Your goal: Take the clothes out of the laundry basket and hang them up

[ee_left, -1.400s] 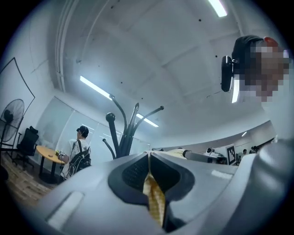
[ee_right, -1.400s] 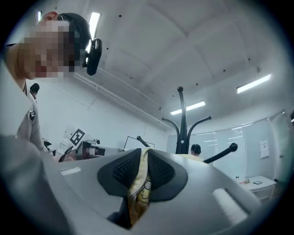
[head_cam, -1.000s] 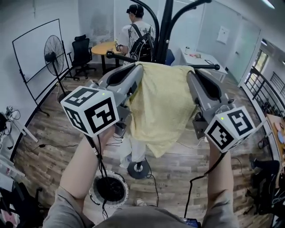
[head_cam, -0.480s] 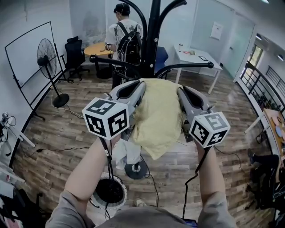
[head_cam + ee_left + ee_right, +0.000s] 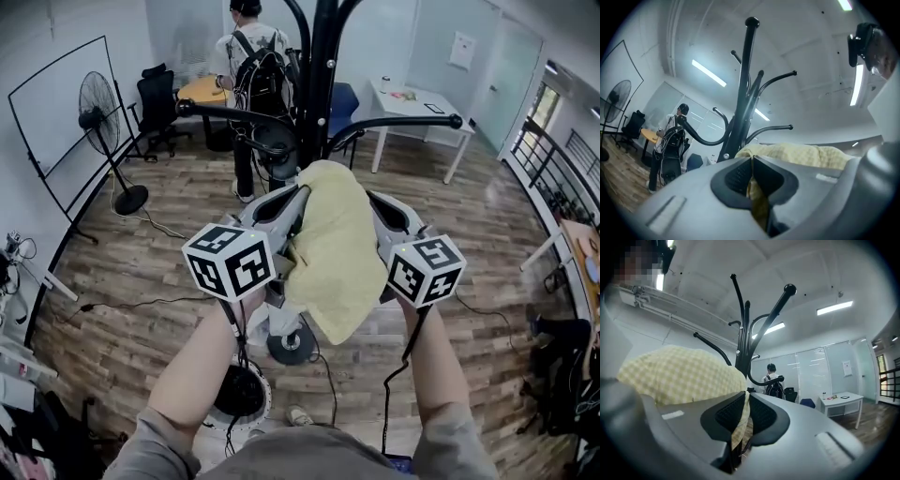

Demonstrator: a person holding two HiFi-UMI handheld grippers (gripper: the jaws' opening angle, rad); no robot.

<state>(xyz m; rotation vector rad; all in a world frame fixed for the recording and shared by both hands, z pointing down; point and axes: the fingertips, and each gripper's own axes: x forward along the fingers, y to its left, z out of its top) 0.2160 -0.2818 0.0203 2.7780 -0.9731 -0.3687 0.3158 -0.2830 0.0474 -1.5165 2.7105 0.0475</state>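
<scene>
Head view is the only one in which the whole arrangement is seen: the left gripper [image 5: 292,195] and the right gripper [image 5: 377,202] are held up side by side, close together, with the yellow cloth [image 5: 330,246] bunched between them, draped over their far ends and hanging down on the near side. Just beyond the cloth the black coat rack [image 5: 320,84] is seen, its round base [image 5: 291,345] on the wooden floor, and a round white laundry basket [image 5: 262,412] is made out on the floor near the person's feet, partly hidden by the left forearm. The jaw tips are covered by cloth in this view, so the grip is read from the other two. In the left gripper view the jaws are seen pressed together on a fold of the yellow cloth [image 5: 801,154], which is pinched in the narrow seam between them. In the right gripper view the jaws are likewise clamped on a hanging fold, and the cloth's fine check pattern [image 5: 679,373], not readable from above, is shown clearly at the left. Both gripper views look up at the rack's curved hooks against the ceiling lights. At the far side of the room a person with a backpack [image 5: 251,70], a standing fan [image 5: 97,101] at the left and a white table [image 5: 422,101] at the right are seen.
</scene>
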